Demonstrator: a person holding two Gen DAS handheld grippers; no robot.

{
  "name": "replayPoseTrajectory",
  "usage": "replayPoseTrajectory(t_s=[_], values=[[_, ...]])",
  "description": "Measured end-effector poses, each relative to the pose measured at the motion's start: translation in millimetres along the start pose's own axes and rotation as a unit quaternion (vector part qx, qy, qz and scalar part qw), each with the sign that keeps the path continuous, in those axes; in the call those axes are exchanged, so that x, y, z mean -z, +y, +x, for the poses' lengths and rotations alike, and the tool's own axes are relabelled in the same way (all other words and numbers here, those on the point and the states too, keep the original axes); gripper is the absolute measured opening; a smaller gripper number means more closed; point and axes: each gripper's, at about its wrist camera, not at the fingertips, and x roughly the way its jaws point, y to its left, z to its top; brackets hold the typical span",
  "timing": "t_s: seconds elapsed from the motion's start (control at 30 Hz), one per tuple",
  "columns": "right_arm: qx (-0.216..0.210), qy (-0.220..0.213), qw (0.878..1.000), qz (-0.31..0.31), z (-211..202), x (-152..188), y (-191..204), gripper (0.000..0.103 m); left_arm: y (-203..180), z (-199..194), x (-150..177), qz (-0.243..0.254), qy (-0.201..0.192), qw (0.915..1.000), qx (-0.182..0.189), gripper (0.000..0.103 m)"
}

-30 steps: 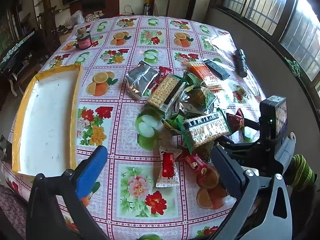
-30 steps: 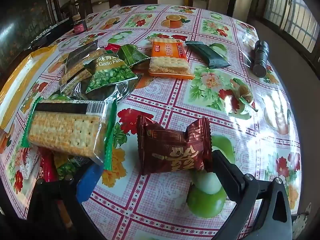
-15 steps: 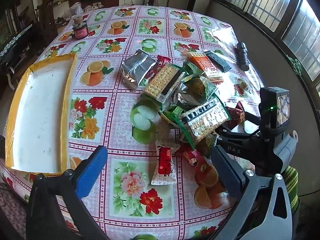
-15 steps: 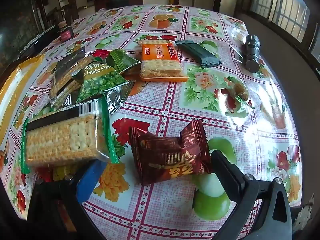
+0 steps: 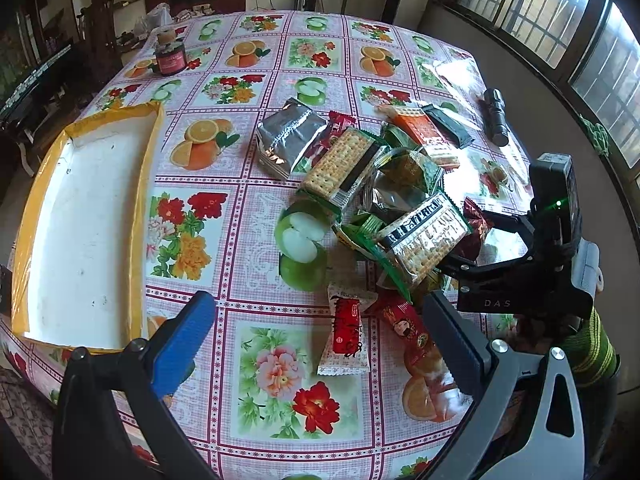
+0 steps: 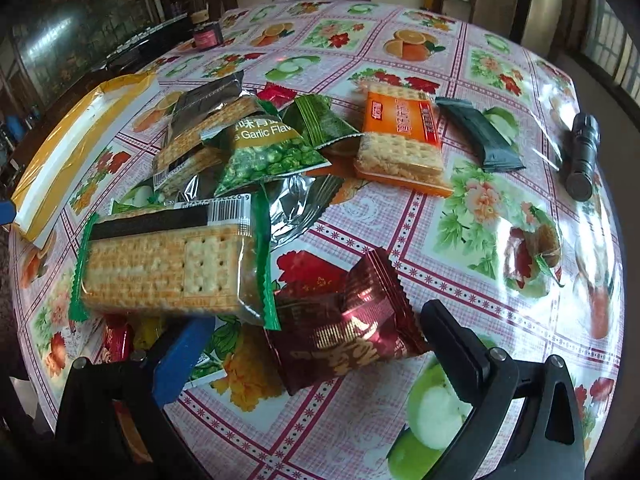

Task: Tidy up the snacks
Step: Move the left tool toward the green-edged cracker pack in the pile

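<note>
A pile of snack packets lies mid-table: a green-edged cracker pack [image 5: 424, 240] [image 6: 172, 264], a dark red wrapped snack [image 6: 344, 320], a green pea bag [image 6: 268, 152], an orange cracker pack [image 6: 400, 140] and a silver bag [image 5: 288, 140]. A small red-and-white packet [image 5: 346, 332] lies nearest my left gripper [image 5: 316, 344], which is open and empty above the table's near edge. My right gripper [image 6: 316, 348] is open, its fingers either side of the dark red snack; it also shows in the left wrist view [image 5: 520, 268]. A yellow-rimmed white tray [image 5: 80, 220] lies at the left.
A black torch [image 6: 582, 156] and a dark green bar [image 6: 480, 136] lie at the right of the table. A small red jar [image 5: 170, 56] stands at the far left corner. The floral tablecloth [image 5: 240, 92] covers the table; windows run along the right.
My right gripper has moved in low toward the dark red snack, which now sits between its fingers. My left gripper has shifted slightly; the packets have not moved.
</note>
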Motion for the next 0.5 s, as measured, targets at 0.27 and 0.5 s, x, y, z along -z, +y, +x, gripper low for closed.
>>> replayPoseTrajectory(t_s=[0.27,0.5], values=[[0.126,-0.139,0.981,0.053,-92.1,43.2,24.0,0.096,-0.1,-16.5,8.5,0.025,-0.051,0.9976,-0.039,0.103],[0.109,-0.160,0.976,0.095,-119.1,55.5,23.9,0.100,-0.6,-20.2,10.1,0.029,-0.071,0.9945,-0.070,0.103]])
